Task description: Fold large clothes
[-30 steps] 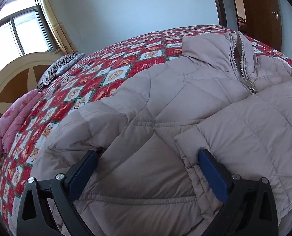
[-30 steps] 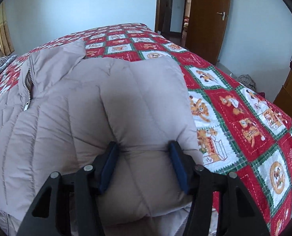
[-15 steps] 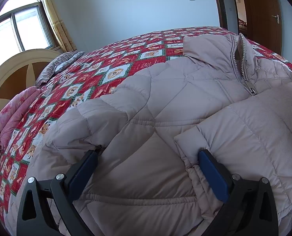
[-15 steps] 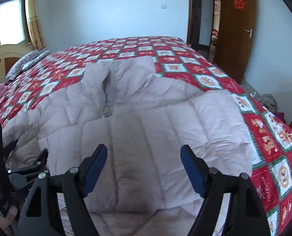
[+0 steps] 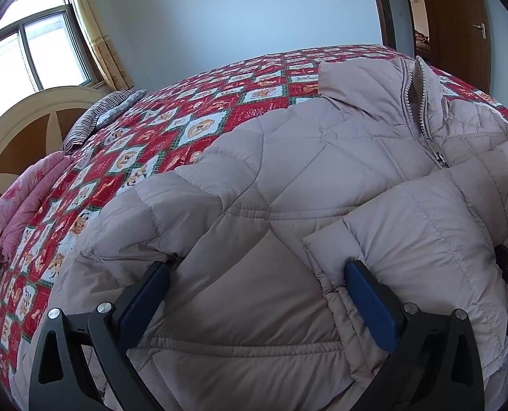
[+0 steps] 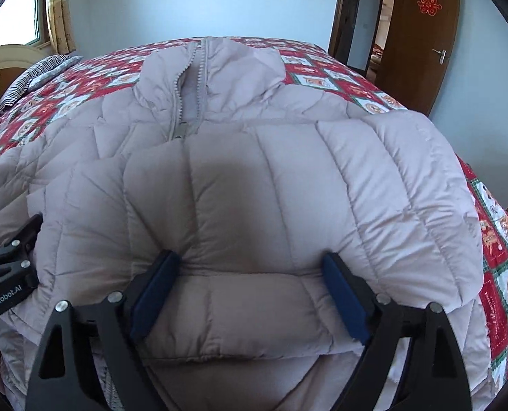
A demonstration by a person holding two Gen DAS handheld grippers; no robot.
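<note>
The pale pinkish-grey quilted puffer jacket (image 6: 254, 178) lies spread on the bed, front up, collar toward the far side, its zipper (image 6: 180, 130) part open at the neck. One sleeve (image 6: 288, 205) is folded across the chest, its cuff end lying near the right claw (image 6: 250, 294). That claw's jaws are opening, blue pads well apart, with the puffy sleeve bulging between them; whether the pads touch the fabric is hard to tell. A second ago those pads stood much closer together around the sleeve out at the jacket's right edge; now the claw has swung across to the middle and the jaws are far wider.

The left claw (image 5: 257, 304) stands wide open too, pads resting against the jacket's lower front, no pinch visible. It sits just where it was a second ago.

Open room: the red, white and green patchwork quilt (image 5: 172, 126) shows bare beyond the collar and to both sides. At the left side, a pink folded blanket (image 5: 17, 212) and a striped pillow (image 5: 96, 116) lie by the cream headboard (image 5: 21, 130). Beyond the bed's far right corner a brown wooden door (image 6: 421, 41) stands open. The left claw's black frame shows at the left edge of the right view, close beside the folded sleeve.
</note>
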